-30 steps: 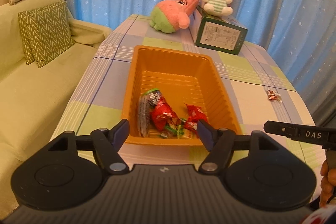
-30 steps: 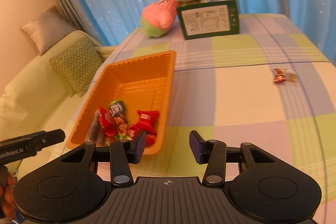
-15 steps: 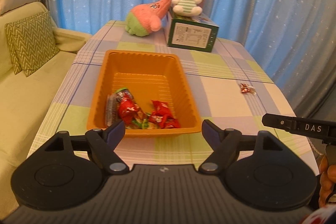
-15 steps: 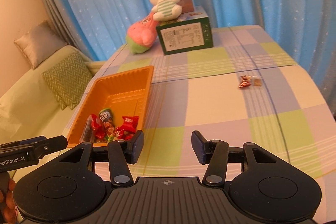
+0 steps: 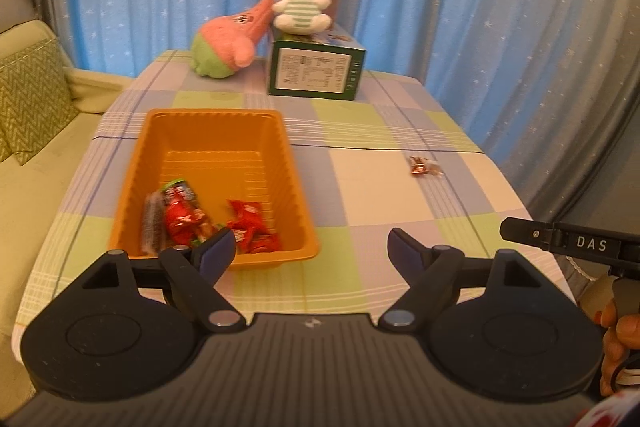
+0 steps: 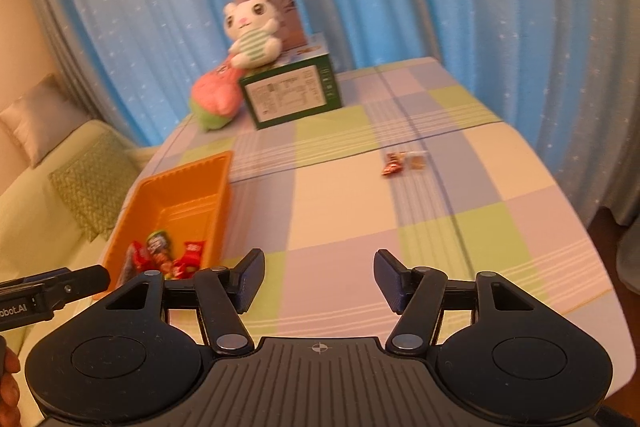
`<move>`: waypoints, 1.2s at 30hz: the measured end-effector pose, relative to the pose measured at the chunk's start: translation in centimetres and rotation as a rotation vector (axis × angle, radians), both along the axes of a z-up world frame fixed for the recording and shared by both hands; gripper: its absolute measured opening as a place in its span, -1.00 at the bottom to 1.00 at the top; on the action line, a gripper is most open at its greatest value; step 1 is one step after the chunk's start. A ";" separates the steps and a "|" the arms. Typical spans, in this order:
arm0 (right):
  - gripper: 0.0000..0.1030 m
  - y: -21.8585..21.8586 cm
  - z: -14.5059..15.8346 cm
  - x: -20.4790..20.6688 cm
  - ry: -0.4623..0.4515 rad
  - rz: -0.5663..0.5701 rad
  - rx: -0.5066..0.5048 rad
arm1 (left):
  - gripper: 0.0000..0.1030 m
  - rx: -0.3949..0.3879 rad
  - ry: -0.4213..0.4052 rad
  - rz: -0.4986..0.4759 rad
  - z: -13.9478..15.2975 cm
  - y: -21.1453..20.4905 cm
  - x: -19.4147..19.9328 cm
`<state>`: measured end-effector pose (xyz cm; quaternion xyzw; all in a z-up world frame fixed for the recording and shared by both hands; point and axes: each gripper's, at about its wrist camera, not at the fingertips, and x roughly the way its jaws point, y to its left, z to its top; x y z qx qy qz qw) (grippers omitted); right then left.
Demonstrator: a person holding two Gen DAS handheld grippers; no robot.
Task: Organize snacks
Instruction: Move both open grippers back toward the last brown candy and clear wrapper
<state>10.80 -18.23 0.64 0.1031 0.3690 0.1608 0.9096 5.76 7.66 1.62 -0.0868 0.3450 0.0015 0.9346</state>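
Meanwhile, both empty grippers, left (image 5: 310, 247) and right (image 6: 319, 281), have just been spreading their jaws above the checked tablecloth (image 5: 360, 195). Red-wrapped snacks (image 5: 208, 223) fill the rectangular orange plastic tray (image 5: 298, 187) ahead-left; one small wrapped candy (image 6: 394, 163) lies well ahead, right of the tray.

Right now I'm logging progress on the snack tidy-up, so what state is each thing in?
Orange plastic tray: upright, partly filled.
Red-wrapped snacks in tray: piled at near end.
Small wrapped candies: loose on the checked tablecloth, outside the tray.
Green carton: closed, white bunny plush on top.
Left tool: open, empty, jaws just widened.
Right tool: open, empty, jaws just widened.
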 end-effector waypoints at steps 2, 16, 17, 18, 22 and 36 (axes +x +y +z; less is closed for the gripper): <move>0.18 -0.9 0.0 0.1 -0.001 -0.023 0.001 | 0.58 -0.001 -0.004 -0.015 0.1 -0.8 0.4; 0.19 -4.9 0.0 1.8 0.014 -0.106 -0.041 | 0.59 0.005 0.006 -0.127 0.0 -5.5 3.5; 0.19 -5.3 -0.1 2.1 0.016 -0.120 -0.049 | 0.59 0.004 0.006 -0.132 -0.1 -5.7 3.8; 0.19 -5.5 -0.1 2.2 0.015 -0.126 -0.053 | 0.59 0.003 0.006 -0.136 -0.1 -5.9 4.1; 0.19 -6.1 -0.2 2.9 0.017 -0.151 -0.080 | 0.59 -0.003 0.005 -0.150 -0.2 -6.7 5.5; 0.19 -8.4 -1.2 8.5 0.007 -0.162 -0.109 | 0.59 0.005 0.024 -0.195 -2.1 -9.5 12.3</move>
